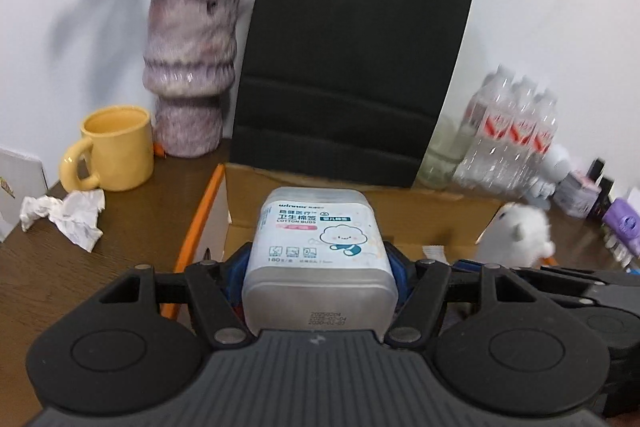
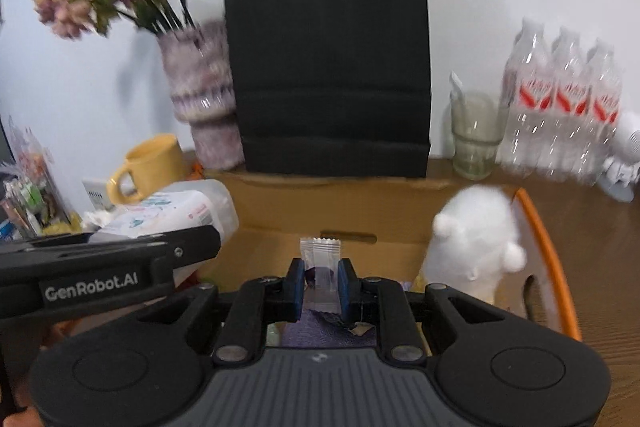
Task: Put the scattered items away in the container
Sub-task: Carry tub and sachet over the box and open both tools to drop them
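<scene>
Left gripper [image 1: 320,267] clamped cotton-bud box [image 1: 320,247]; right gripper [image 2: 322,287] pinched candy sachet [image 2: 320,259]. Grippers crowded over cardboard box [image 2: 340,195]; collision could knock either loose.

Plain white wall [image 1: 540,7] behind, dark wood-grain table [image 1: 132,227] w/ soft even light.

A dark brown wooden table [image 1: 132,227] carries everything. The cardboard box [image 1: 400,205] with its orange-edged flap stands on it. Left of the box lie a yellow mug [image 1: 114,149] and a crumpled tissue [image 1: 64,213]; behind its left corner stands a mottled purple vase [image 1: 190,75]. Right of the box stand a clear glass [image 2: 476,135] and a pack of water bottles [image 2: 560,107].
</scene>
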`<control>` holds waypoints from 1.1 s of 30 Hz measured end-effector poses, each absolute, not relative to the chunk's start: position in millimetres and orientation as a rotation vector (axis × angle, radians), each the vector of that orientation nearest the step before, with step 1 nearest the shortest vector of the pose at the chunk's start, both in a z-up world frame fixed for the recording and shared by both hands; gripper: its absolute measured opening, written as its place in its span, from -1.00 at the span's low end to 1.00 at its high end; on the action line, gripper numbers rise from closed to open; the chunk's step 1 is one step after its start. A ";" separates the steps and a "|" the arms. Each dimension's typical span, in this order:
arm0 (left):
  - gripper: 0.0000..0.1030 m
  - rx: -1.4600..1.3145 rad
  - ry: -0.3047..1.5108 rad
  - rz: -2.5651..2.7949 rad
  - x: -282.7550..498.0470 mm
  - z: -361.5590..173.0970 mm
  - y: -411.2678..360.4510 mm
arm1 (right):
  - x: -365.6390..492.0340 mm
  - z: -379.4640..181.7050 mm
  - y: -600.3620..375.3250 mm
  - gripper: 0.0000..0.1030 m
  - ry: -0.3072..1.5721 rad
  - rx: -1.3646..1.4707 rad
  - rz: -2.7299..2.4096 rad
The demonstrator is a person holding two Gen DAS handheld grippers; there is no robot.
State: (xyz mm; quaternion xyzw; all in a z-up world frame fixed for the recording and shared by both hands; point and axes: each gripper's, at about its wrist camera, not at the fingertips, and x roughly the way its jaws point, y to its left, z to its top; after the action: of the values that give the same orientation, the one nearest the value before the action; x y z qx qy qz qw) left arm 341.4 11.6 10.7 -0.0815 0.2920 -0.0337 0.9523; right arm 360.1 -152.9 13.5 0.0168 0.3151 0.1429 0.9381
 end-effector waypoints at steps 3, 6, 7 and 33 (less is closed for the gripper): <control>0.30 -0.155 0.644 -0.063 352.1 -0.9 11.2 | 369.6 0.0 -149.3 -0.68 0.684 0.009 0.275; 0.30 -0.142 0.662 -0.061 355.2 -7.1 9.4 | 372.3 -6.2 -149.0 -0.67 0.709 -0.002 0.270; 0.30 -0.135 0.662 -0.058 354.9 -7.7 8.2 | 372.4 -7.6 -148.6 -0.64 0.714 -0.005 0.269; 1.00 -0.111 0.594 -0.037 334.3 16.4 7.8 | 355.5 11.8 -154.5 0.82 0.653 -0.036 0.249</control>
State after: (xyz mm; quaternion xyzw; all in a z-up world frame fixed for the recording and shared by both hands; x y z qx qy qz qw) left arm 334.3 7.8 16.4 -0.0544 0.2923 -0.0182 0.9546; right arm 355.5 -154.5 11.8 -0.0178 0.3200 0.1222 0.9393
